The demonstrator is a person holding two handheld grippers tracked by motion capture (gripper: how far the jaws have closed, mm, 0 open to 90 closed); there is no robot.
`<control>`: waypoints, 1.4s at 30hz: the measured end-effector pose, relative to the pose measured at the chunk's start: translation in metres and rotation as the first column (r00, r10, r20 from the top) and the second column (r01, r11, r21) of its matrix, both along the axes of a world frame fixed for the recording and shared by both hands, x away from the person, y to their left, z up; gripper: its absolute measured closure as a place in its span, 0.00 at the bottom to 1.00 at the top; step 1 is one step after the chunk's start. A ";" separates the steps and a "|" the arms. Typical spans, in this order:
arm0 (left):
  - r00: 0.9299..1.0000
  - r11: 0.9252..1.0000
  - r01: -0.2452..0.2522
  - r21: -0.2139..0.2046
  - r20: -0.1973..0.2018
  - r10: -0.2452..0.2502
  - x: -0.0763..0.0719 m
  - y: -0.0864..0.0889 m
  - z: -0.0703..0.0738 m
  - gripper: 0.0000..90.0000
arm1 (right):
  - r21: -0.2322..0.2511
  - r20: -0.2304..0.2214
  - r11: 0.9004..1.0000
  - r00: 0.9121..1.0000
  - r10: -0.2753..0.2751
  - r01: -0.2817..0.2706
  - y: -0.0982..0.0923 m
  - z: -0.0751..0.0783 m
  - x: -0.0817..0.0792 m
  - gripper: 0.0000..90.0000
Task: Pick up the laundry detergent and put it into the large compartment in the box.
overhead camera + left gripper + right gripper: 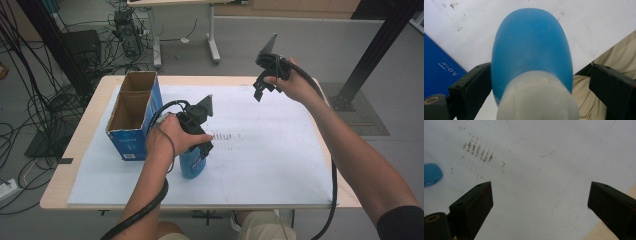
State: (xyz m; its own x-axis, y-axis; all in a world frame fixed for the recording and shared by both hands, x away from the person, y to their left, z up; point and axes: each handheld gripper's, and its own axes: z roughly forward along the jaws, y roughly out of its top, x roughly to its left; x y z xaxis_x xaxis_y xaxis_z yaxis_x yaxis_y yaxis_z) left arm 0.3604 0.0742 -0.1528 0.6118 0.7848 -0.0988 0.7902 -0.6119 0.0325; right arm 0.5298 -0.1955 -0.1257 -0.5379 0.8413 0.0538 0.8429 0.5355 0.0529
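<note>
Bottle: blue with a white cap, placed near the table's front edge, just right of the box.
Left gripper: jaws are spread on either side of the bottle's neck, not closed on it.
Long axis: seen running straight away from the left jaws, cap nearest.
Right gripper: held open and empty, well apart above the far mat.
Nearer hand: left.

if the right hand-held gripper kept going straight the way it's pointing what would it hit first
Probably the white table cover. The right hand-held gripper points down at a bare stretch of it, jaws wide apart with nothing between them. The blue bottle sits far off to one side, out of that line.
</note>
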 end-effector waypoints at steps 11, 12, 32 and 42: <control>1.000 1.000 0.001 -0.004 0.001 -0.001 0.000 0.000 0.000 0.07 | 0.001 0.000 1.000 1.000 0.001 -0.001 -0.001 0.000 0.000 0.07; 1.000 1.000 0.001 -0.003 0.001 0.000 0.000 0.000 0.000 0.07 | 0.004 0.001 1.000 1.000 0.001 -0.001 -0.001 0.000 0.000 0.07; 1.000 1.000 0.002 0.003 0.008 -0.002 -0.002 -0.001 0.001 0.07 | 0.002 -0.001 1.000 1.000 -0.002 0.002 0.000 0.000 -0.001 0.07; 1.000 1.000 0.004 0.003 0.008 -0.004 -0.002 -0.001 0.001 0.07 | 0.006 0.003 1.000 1.000 -0.003 0.003 0.000 0.001 -0.002 0.07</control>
State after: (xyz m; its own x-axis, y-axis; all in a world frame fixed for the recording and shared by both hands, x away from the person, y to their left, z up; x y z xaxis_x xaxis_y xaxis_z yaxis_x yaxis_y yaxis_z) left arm 0.3582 0.0733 -0.1520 0.6154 0.7829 -0.0916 0.7878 -0.6148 0.0372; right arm 0.5278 -0.1953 -0.1247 -0.5353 0.8427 0.0576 0.8445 0.5324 0.0588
